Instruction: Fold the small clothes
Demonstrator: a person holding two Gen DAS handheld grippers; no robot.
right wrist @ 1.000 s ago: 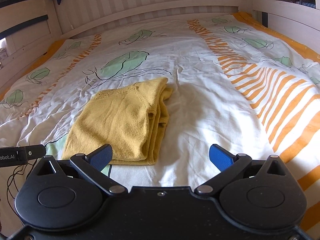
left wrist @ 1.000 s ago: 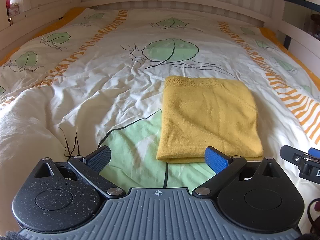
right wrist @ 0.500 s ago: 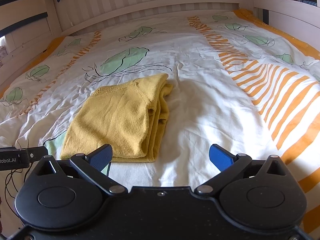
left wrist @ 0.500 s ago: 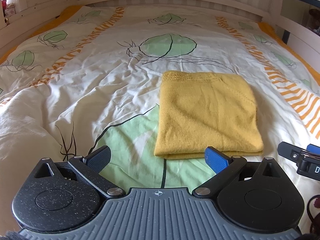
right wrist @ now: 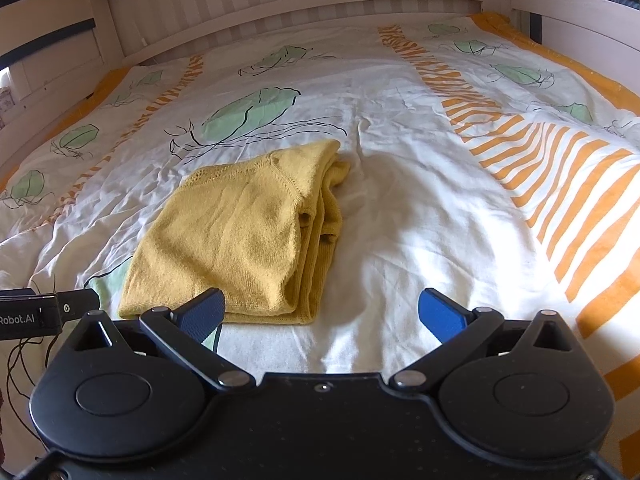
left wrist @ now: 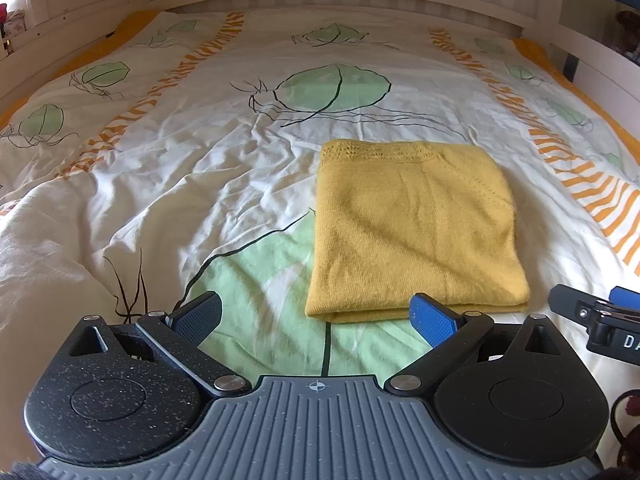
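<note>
Bed (left wrist: 168, 184) with a white cover, green leaf prints and orange stripes, filling both views from the lower edge up to the pale wooden headboard (right wrist: 320, 4) along the top.

Yellow knitted jumper (left wrist: 412, 232), folded into a flat, near-square pad, lying right of middle in the left wrist view, long sides running from the lower edge toward the top. Folded edge nearest the bottom of the frame, lacy knit band at the far end. In the right wrist view, same jumper (right wrist: 240, 232) left of middle, with stacked loose layers showing along its right side.

Left gripper (left wrist: 316, 316) at the bottom of its frame, blue pads spread wide, holding nothing. Near edge of the jumper just above and between the pads, closer to the right pad (left wrist: 432, 318), maybe touching it; hard to tell.

Right gripper (right wrist: 320, 312) also spread wide and holding nothing. Near right corner of the jumper just above its left pad (right wrist: 202, 312); bare white cover in the gap between the pads.

Both about as near, one at each near corner. Probably folded enough already, or ready for one more fold away toward the top of the frame.
</note>
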